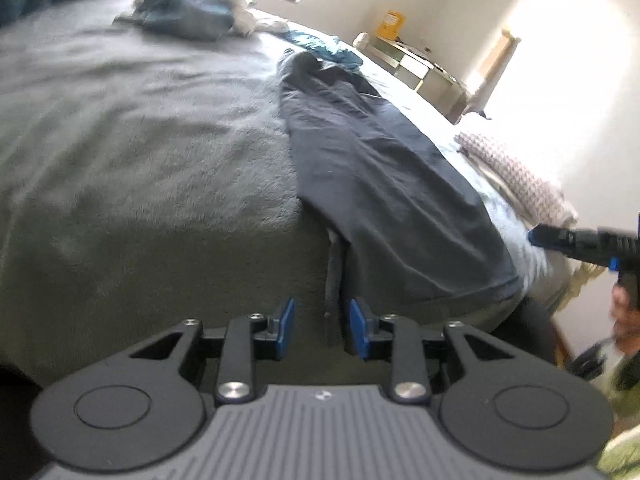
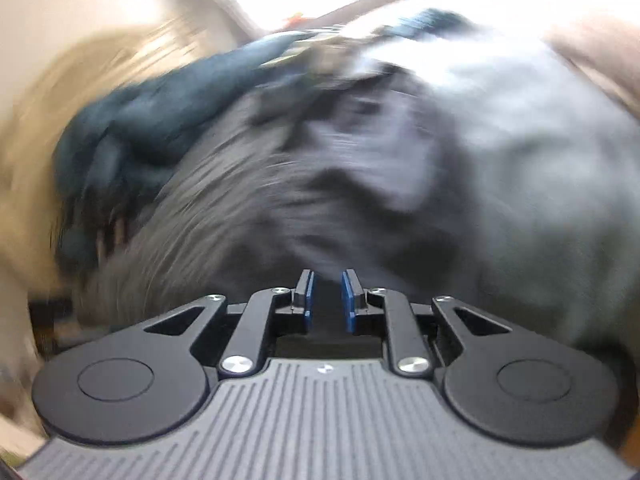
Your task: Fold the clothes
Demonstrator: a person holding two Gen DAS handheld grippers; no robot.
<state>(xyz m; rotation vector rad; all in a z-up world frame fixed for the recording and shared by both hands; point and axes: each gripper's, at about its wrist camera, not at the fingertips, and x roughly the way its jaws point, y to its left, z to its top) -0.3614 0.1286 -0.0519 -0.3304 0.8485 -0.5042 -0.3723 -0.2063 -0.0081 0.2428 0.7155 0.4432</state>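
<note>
Grey bed (image 1: 140,140) carries dark trousers (image 1: 380,168) along its edge. Left tool (image 1: 322,330) and right tool (image 2: 326,294) are part-open, holding nothing. Regrip the hem squarely before folding.

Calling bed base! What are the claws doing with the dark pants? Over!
Left claw open, pants hem hanging loose between pads. Right claw open, empty, view blurred. Dark pants laid long on grey blanket. Nothing blocking.

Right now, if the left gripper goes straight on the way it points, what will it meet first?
Most likely the dangling strip of the dark garment, which hangs between the open pads of the left gripper. Behind it comes the grey blanket at the bed edge. Depth is unclear.
</note>
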